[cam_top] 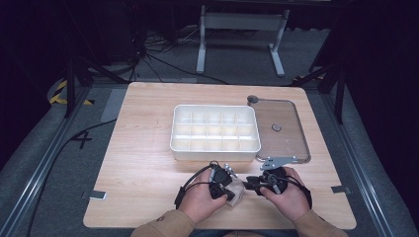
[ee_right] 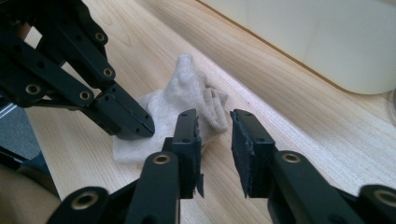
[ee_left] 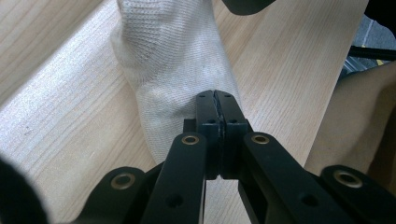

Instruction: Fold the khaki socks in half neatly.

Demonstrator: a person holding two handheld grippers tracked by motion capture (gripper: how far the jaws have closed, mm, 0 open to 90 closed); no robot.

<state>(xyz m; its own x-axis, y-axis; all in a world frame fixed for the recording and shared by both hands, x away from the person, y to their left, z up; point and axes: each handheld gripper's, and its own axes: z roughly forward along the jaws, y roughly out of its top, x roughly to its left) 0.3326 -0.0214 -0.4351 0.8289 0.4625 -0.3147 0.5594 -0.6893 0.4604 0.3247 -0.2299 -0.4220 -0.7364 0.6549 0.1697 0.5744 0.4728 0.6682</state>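
Observation:
A white sock lies crumpled on the wooden table near its front edge, between the two hands. My left gripper is shut on the sock, pinching a fold of the knit at the jaw tips. In the right gripper view the left gripper presses down on the sock's flat end. My right gripper stands open, a clear gap between its pads, with the bunched end of the sock just beyond the tips and nothing pressed. In the high view the right gripper points left at the sock.
A white tray divided into several compartments stands at mid-table, just behind the hands. Its clear lid lies flat to the right of it. The table's front edge runs close under the forearms.

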